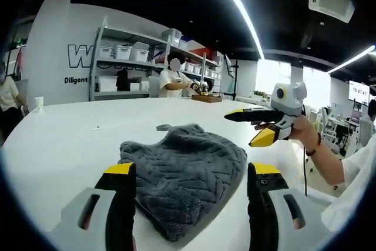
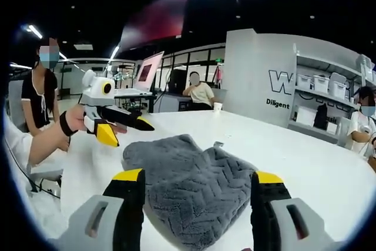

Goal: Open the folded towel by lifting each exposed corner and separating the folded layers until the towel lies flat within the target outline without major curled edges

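In the left gripper view, we are hovering our left gripper [image 1: 192, 174] with jaws spread wide over the near edge of the folded grey towel [image 1: 185, 171] on the white table [image 1: 64, 145], lining up on a corner. The right gripper [image 1: 258, 126] is waiting at far right, jaws parted and empty.

In the right gripper view, we are holding the right gripper [image 2: 200, 183] spread over the towel [image 2: 194, 183], while the left gripper [image 2: 126, 129] is hanging open at far left.

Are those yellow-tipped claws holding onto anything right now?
No. Both the left gripper and the right gripper have open jaws above the grey towel, gripping nothing.
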`<state>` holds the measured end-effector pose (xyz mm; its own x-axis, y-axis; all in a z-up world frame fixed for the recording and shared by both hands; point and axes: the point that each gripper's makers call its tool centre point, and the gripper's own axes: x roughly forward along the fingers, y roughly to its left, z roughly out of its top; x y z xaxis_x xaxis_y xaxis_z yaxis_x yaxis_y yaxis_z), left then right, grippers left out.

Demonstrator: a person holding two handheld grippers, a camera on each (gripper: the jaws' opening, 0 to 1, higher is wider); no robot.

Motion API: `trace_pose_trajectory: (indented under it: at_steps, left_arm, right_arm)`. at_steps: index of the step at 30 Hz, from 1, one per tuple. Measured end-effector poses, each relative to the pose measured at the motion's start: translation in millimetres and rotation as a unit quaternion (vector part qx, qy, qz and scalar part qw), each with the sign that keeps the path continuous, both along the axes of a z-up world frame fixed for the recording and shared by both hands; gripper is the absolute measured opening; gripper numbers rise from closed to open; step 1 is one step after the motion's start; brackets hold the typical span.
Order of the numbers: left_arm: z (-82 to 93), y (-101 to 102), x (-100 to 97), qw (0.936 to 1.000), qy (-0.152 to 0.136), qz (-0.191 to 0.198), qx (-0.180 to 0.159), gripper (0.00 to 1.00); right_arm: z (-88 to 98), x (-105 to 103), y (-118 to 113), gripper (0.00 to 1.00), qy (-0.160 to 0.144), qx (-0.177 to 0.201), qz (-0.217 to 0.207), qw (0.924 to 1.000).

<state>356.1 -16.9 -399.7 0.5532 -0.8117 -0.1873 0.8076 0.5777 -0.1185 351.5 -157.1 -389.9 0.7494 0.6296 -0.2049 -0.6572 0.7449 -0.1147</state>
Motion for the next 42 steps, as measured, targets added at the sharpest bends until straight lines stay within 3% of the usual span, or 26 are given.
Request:
trace_pose_trajectory:
  at_steps: [15,39,42]
  left_arm:
    - [-3.1,-2,9.3,1.0000,0.004,0.004,-0.001,0.75]
    - [-3.0,-4,16.5,0.9998,0.009,0.020,-0.001,0.71]
    - [-1.7,-6,15.7,0.9998,0.006,0.018,-0.004,0.71]
  right_arm:
    - [-7.6,9,-4,0.70,0.003,-0.004,-0.009,0.9999]
    - [-7.7,24,-6,0.66,0.017,0.014,-0.022,0.9995]
    - [-4.9,26,-5,0.64,0.018,0.029,-0.026,0.9991]
